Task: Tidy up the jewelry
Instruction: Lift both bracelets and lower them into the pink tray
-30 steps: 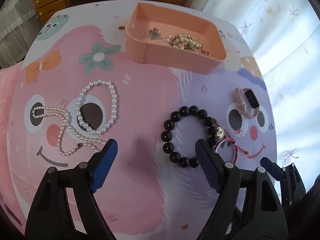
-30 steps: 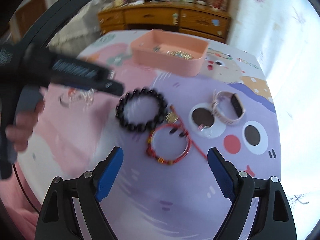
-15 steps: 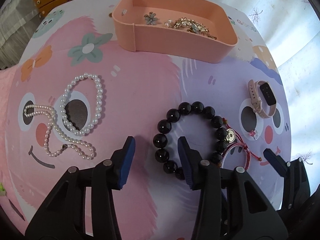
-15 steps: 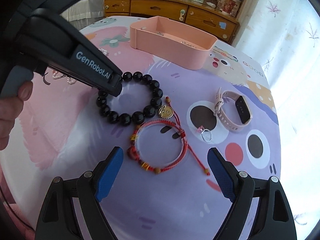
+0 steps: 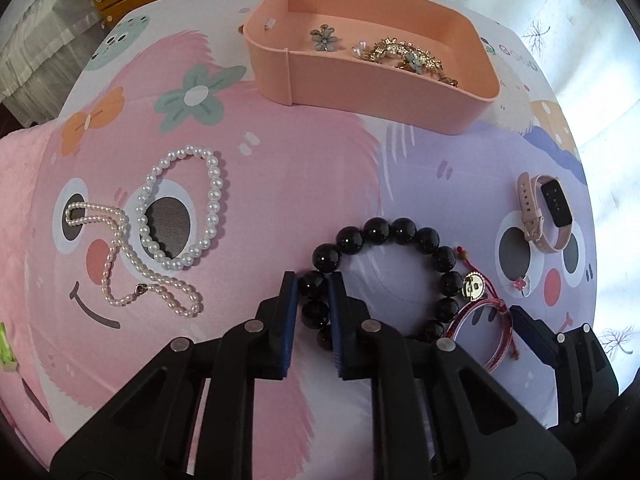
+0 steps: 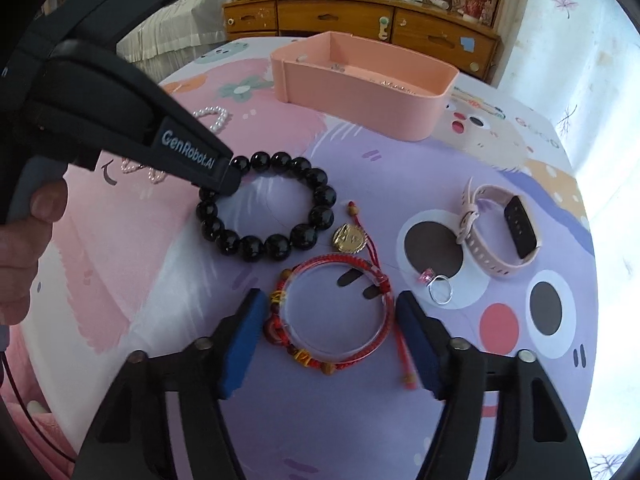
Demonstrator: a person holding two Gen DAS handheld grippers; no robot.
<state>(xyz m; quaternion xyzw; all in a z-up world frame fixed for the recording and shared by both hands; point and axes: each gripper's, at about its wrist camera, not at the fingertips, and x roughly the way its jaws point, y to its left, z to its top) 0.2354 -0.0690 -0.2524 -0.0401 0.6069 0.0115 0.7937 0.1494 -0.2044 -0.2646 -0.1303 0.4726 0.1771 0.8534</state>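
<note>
A black bead bracelet lies on the cartoon tablecloth; it also shows in the right wrist view. My left gripper is shut on its near-left beads. A red cord bracelet with a gold charm lies between the fingers of my right gripper, which is open around it, touching nothing. The pink tray at the back holds a flower brooch and gold jewelry.
Two pearl strands lie at the left. A pink smart band and a small ring lie at the right. A wooden dresser stands behind the table. The table edge curves near the right side.
My left gripper moved forward and closed from wide open onto the black bead bracelet. My right gripper came down and forward so its fingers now flank the red bracelet.
</note>
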